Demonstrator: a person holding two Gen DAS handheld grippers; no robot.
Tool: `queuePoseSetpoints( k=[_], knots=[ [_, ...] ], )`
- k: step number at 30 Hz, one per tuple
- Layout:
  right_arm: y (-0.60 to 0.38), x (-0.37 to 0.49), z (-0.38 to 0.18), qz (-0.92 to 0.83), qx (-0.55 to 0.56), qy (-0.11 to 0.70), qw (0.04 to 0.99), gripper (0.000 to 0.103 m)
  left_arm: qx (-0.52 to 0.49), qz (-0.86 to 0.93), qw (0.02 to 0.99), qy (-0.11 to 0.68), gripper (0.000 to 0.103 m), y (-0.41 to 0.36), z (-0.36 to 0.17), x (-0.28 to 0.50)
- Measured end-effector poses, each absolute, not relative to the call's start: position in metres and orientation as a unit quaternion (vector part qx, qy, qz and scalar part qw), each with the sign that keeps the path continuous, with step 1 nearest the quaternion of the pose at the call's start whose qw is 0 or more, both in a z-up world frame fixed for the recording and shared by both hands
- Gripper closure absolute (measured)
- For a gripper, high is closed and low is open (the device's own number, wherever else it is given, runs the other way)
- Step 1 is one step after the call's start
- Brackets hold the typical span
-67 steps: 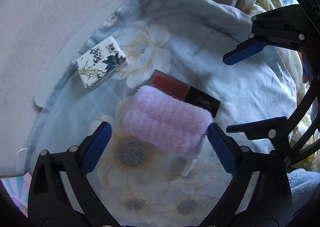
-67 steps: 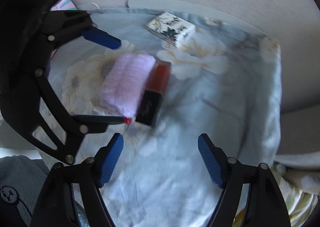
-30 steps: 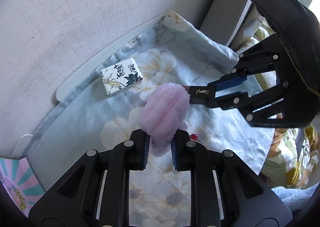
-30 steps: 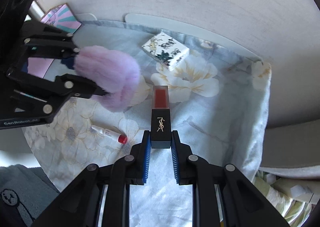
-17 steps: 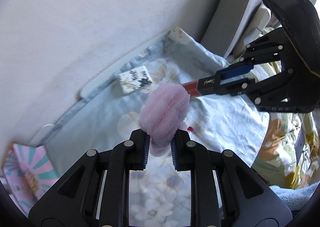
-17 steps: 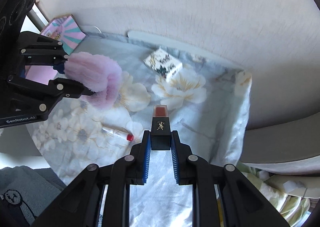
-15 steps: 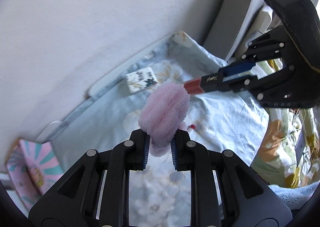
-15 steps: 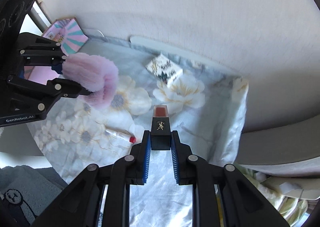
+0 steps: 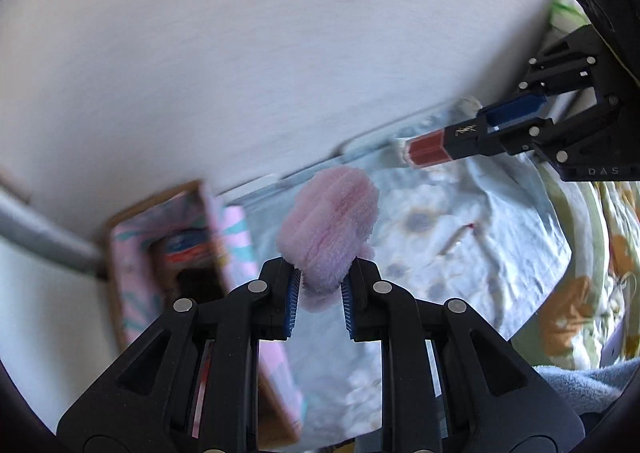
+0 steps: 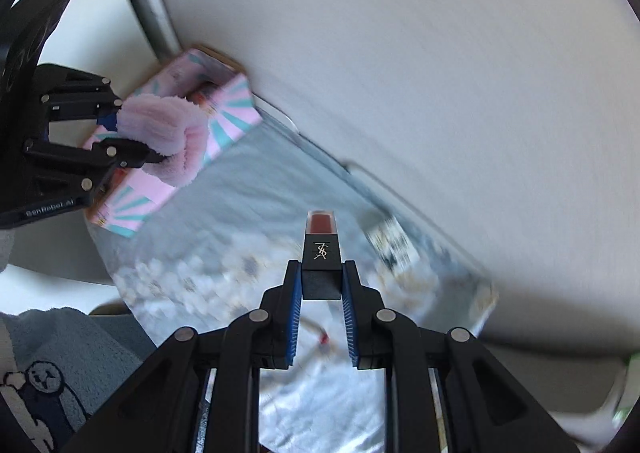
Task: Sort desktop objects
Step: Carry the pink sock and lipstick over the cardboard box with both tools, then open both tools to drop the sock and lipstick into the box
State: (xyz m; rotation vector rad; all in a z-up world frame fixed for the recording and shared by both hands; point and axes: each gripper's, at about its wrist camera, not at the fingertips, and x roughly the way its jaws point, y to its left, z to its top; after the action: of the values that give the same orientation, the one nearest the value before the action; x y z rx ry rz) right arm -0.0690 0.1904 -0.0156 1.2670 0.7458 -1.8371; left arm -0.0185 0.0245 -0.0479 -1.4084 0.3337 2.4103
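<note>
My left gripper [image 9: 318, 293] is shut on a fluffy pink cloth [image 9: 330, 227] and holds it in the air beside an open pink and teal box [image 9: 180, 249]. In the right wrist view the cloth [image 10: 168, 135] hangs over that box [image 10: 224, 121]. My right gripper [image 10: 320, 289] is shut on a lip gloss tube [image 10: 320, 249] with a black cap and red end, held above the floral sheet [image 10: 224, 229]. The tube also shows in the left wrist view [image 9: 444, 143].
A white patterned small box [image 10: 392, 243] and a thin red-tipped stick [image 10: 316, 333] lie on the sheet. A white wall [image 9: 280, 53] stands behind. A grey rug [image 10: 52, 365] lies at the lower left.
Both grippers have lifted and swung left with their objects. The pink and teal box has come close to the left gripper and its open inside shows.
</note>
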Motion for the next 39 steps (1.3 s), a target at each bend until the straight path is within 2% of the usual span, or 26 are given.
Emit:
queuePoseSetpoints(
  k=[7,15,24,34,35,37,38,39],
  knots=[
    [0.093,-0.056,0.001,-0.685,0.457,0.336,0.458,0.085,-0.503,0.857,0.086,0.071,0.087,-0.061,-0.05,0.012],
    [-0.011,-0.036,-0.008,-0.638,0.431,0.363,0.525,0.085,-0.529,0.848,0.021,-0.006,0.087,-0.145,-0.076,0.041],
    [-0.097,-0.02,-0.049,-0.599,0.442,0.394,0.539,0.085,-0.55,0.833,0.006,-0.062,0.087,-0.165,-0.111,0.047],
    [-0.127,-0.028,-0.077,-0.584,0.458,0.414,0.526,0.085,-0.557,0.828,0.011,-0.057,0.087,-0.161,-0.118,0.031],
    [-0.128,-0.029,-0.078,-0.584,0.458,0.417,0.525,0.085,-0.558,0.828,0.007,-0.058,0.084,-0.162,-0.119,0.03],
    [-0.129,-0.03,-0.079,-0.58,0.462,0.418,0.525,0.085,-0.554,0.83,-0.006,-0.063,0.069,-0.166,-0.119,0.027],
    [-0.13,-0.03,-0.082,-0.574,0.468,0.421,0.523,0.085,-0.552,0.831,-0.012,-0.068,0.046,-0.168,-0.119,0.025],
    [-0.131,-0.029,-0.086,-0.564,0.48,0.427,0.519,0.085,-0.555,0.828,-0.014,-0.074,0.015,-0.169,-0.119,0.024]
  ],
)
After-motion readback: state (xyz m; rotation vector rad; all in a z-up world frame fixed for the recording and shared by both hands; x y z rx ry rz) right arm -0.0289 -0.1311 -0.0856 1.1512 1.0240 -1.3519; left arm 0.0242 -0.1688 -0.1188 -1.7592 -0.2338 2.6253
